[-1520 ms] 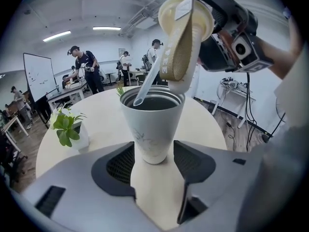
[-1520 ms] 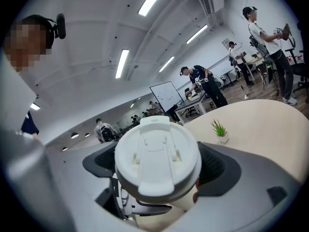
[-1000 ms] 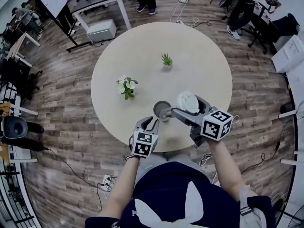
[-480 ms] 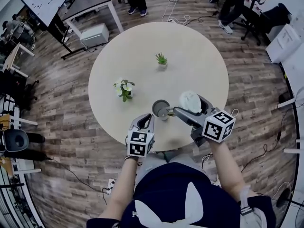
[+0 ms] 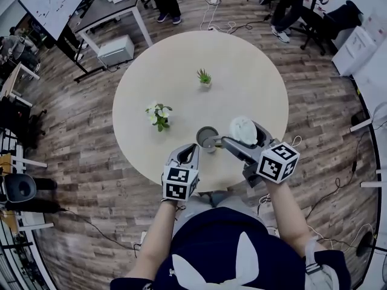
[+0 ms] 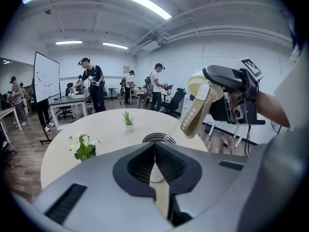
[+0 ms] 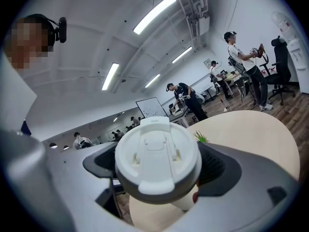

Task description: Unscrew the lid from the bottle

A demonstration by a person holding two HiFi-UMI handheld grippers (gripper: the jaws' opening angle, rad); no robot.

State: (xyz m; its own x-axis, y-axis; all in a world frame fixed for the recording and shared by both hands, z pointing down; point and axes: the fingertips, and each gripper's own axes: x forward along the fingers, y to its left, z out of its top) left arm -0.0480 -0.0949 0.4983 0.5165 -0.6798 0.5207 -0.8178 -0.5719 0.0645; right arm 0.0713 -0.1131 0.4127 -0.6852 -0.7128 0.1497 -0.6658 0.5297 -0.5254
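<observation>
A beige bottle with a white flip-tab lid hangs tilted above the near right part of the round table. My right gripper is shut on it just under the lid. In the left gripper view the bottle shows at upper right, lid end in that gripper. My left gripper is shut with nothing between its jaws, near the table's front edge. Just beyond its tips stands a grey round cup with a ribbed rim, left of the bottle.
A white-flower pot stands left of centre and a small green plant further back. The table's front edge runs just under both grippers. People, desks, chairs and a whiteboard surround the table.
My left gripper's jaws have closed to fully shut, staying beside the grey cup. The right gripper keeps the bottle in the same place.
</observation>
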